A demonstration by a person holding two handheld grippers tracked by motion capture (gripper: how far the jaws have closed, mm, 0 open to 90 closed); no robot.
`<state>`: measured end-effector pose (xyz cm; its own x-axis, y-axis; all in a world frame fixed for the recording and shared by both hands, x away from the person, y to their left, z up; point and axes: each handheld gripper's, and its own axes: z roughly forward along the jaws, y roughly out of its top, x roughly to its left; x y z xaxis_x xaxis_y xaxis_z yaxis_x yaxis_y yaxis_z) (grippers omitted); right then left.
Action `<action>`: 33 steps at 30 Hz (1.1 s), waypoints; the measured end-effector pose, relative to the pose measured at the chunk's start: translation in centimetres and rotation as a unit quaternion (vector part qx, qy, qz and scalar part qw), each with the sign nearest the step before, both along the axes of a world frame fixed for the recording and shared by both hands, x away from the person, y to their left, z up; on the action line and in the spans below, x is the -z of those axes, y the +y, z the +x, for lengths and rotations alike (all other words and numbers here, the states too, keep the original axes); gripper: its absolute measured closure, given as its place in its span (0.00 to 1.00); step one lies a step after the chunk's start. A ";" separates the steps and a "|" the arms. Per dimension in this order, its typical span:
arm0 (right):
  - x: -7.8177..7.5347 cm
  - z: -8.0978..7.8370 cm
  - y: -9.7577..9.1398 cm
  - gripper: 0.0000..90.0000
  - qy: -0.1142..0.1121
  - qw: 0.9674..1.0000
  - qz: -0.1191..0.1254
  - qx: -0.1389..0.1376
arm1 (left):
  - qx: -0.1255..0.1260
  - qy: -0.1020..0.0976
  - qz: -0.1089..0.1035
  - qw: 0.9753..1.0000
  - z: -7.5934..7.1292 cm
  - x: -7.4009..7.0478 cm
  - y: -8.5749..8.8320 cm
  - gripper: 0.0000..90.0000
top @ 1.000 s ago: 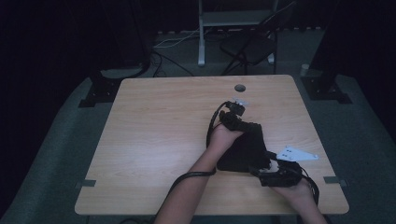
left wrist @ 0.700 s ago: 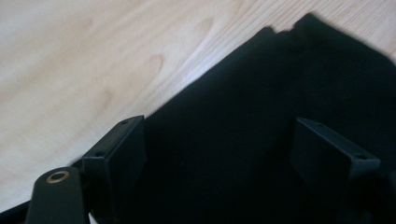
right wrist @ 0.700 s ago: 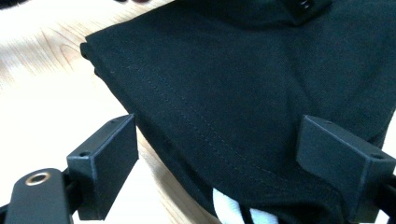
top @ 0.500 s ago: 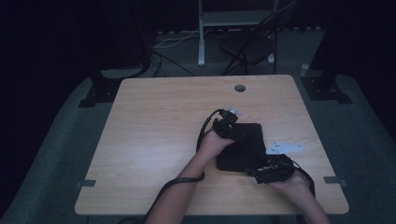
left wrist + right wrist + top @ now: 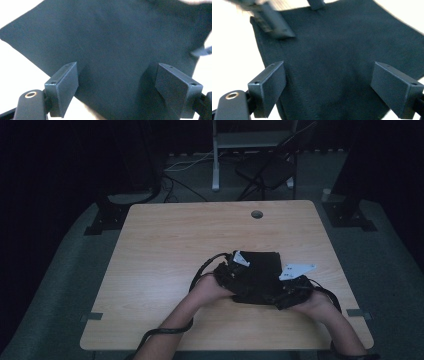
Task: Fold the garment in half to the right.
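A black cloth lies flat on the wooden table, right of centre and in the lower half of the high view, its far edge showing as a neat dark rectangle. Both hands come up from the bottom of that frame and meet at the cloth's near edge. The left gripper sits at the cloth's left side, its grey three-cornered plate catching the light just above it, and a black cable loops off to the left and trails down along the forearm. The right gripper sits at the cloth's lower right corner, with its own pale plate standing out against the dark fabric. In the left gripper view the cloth spreads across most of the frame, one corner pointing to the left edge, and the left gripper has its jaws standing wide apart over the fabric, not pressing on it. In the right gripper view the cloth again covers the middle, a stitched seam running down it, and the right gripper likewise holds its jaws spread open above the fabric. At the upper left of that view the other gripper's jaw tips show, blurred, over the cloth's far edge.
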<state>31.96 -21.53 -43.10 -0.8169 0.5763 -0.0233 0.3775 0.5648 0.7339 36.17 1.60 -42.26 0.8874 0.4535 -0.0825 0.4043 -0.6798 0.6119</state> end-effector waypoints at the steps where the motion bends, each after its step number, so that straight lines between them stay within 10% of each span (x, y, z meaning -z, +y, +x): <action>1: 0.3 0.3 0.0 0.13 0.019 1.000 -0.005 0.007 | 0.001 0.002 -0.004 1.000 0.0 0.1 0.2 0.22; 5: 0.8 0.6 -0.4 0.13 0.043 0.999 0.016 -0.004 | -0.004 -0.002 -0.008 1.000 -0.3 0.3 0.6 0.22; 13: -1.0 4.2 0.1 0.13 -0.014 0.998 0.058 -0.008 | -0.007 -0.005 -0.015 1.000 -0.4 0.4 0.8 0.22; 16: 0.4 6.2 0.7 0.13 0.021 0.999 0.034 -0.007 | -0.012 -0.009 -0.016 1.000 -0.5 0.5 0.8 0.22; 18: 0.6 6.8 0.0 0.13 0.039 0.997 0.062 -0.013 | -0.014 -0.009 -0.017 1.000 -0.5 0.5 0.9 0.22; 24: -0.5 5.4 -2.3 0.13 0.084 0.994 0.059 -0.040 | -0.015 -0.011 -0.017 1.000 -0.6 0.5 0.9 0.22; 29: -3.1 4.8 -3.6 0.13 0.044 0.992 0.112 -0.050 | -0.022 -0.013 -0.016 1.000 -0.7 0.5 0.8 0.22; 30: -3.7 5.5 -3.6 0.13 0.005 0.991 0.130 -0.022 | -0.021 -0.014 -0.014 1.000 -0.7 0.5 0.8 0.22; 33: -2.6 7.5 -2.2 0.13 0.012 0.996 0.089 0.002 | -0.021 -0.013 -0.014 1.000 -0.7 0.5 0.8 0.22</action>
